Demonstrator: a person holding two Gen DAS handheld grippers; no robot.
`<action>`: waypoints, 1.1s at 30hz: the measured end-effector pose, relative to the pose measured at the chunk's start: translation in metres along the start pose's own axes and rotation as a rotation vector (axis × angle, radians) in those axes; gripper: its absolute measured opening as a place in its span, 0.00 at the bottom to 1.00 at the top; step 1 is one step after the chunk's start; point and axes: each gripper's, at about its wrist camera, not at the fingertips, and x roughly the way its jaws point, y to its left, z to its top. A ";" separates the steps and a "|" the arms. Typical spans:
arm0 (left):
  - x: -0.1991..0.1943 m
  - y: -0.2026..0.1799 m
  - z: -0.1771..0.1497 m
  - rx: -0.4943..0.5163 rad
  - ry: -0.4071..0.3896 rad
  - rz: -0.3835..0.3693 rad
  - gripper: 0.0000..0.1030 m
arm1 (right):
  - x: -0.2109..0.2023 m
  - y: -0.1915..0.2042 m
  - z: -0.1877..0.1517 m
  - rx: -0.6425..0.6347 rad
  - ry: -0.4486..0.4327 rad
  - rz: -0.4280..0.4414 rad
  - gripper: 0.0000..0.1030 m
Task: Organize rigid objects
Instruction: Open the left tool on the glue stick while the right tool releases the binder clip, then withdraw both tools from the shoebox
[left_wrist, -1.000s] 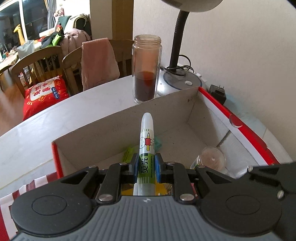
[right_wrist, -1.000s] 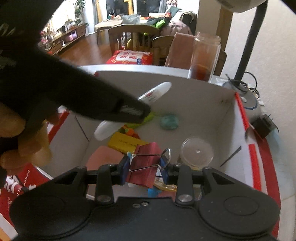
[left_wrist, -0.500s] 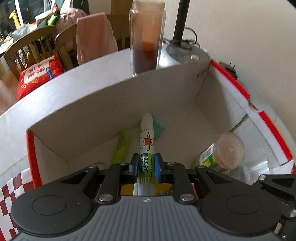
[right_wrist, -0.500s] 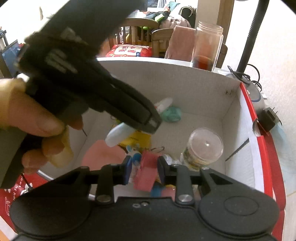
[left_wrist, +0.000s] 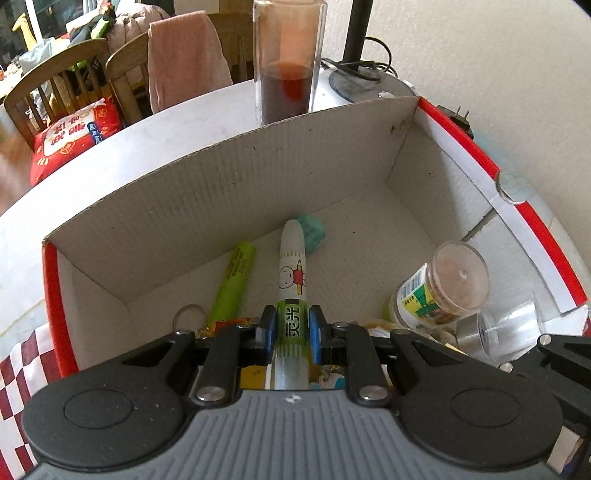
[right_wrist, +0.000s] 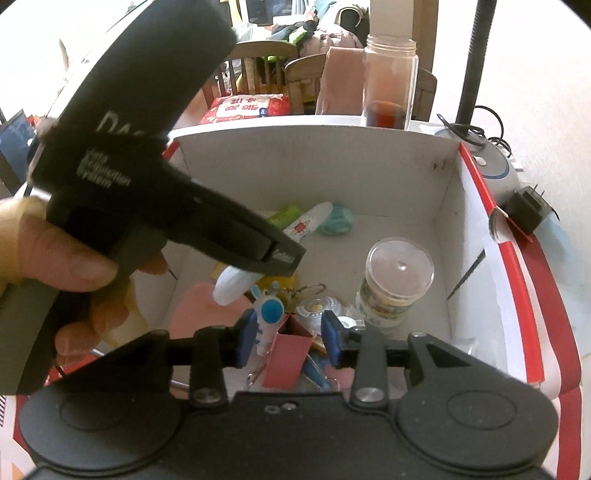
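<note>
My left gripper (left_wrist: 289, 328) is shut on a white and green marker pen (left_wrist: 291, 273), held low inside the red and white cardboard box (left_wrist: 229, 192). The pen also shows in the right wrist view (right_wrist: 236, 286) under the left gripper's body (right_wrist: 147, 206). My right gripper (right_wrist: 288, 341) is open over the box. A red binder clip (right_wrist: 290, 354) lies between its blue pads, free of both. On the box floor lie a green highlighter (left_wrist: 234, 284), a teal eraser (left_wrist: 312, 232), a clear-lidded jar (left_wrist: 439, 288) and a rabbit keychain (right_wrist: 269, 312).
A tall glass jar with dark liquid (left_wrist: 286, 62) and a lamp base (left_wrist: 360, 79) stand behind the box. A black plug adapter (right_wrist: 526, 210) lies to the right of it. Wooden chairs (left_wrist: 55, 81) stand past the table edge.
My left gripper has lowered the pen deeper into the box. My right gripper has opened and let go of the red binder clip, which now rests among the items below.
</note>
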 end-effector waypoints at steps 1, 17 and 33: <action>-0.003 -0.001 -0.001 0.002 -0.006 0.002 0.18 | -0.002 0.000 0.000 0.003 -0.004 -0.001 0.40; -0.061 0.003 -0.025 0.002 -0.138 0.010 0.26 | -0.049 -0.005 -0.006 0.043 -0.098 0.004 0.63; -0.140 0.023 -0.082 0.015 -0.275 -0.001 0.27 | -0.097 0.002 -0.022 0.098 -0.196 -0.023 0.80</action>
